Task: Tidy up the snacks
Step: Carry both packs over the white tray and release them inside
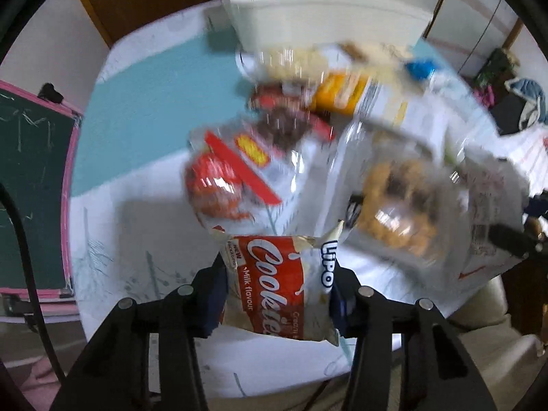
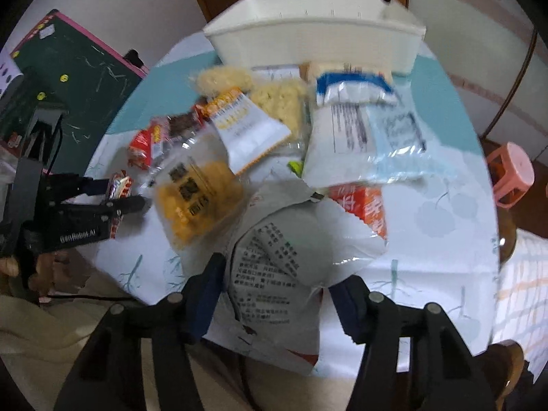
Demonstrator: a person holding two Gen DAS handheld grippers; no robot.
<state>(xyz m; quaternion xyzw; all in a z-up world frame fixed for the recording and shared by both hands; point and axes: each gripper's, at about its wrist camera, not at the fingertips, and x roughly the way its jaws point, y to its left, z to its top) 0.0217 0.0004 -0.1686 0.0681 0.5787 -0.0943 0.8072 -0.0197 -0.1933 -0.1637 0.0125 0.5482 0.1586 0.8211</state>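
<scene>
1. The left gripper (image 1: 278, 294) has its jaws clamped on a red-and-white Lipo cream cookies packet (image 1: 279, 284), milk flavour, held clear above the table (image 1: 144, 226).
2. The right gripper (image 2: 275, 291) has its jaws set fairly wide on either side of a large white snack bag (image 2: 284, 250) with black printed text; the left pad touches the bag's edge, but whether the right pad presses it cannot be told.
3. Only the right wrist view shows the left gripper (image 2: 128, 193) from the side, with the cookie packet (image 2: 120, 185) between its fingers, and a pink stool (image 2: 510, 174) beside the table.
4. Only the left wrist view shows the packet's label; its snack heap is blurred.
5. The white plastic bin (image 2: 315, 41) stands at the table's far edge, behind the loose snack heap; its inside is hidden.
6. A green chalkboard (image 2: 78, 65) with a pink frame stands at left.
</scene>
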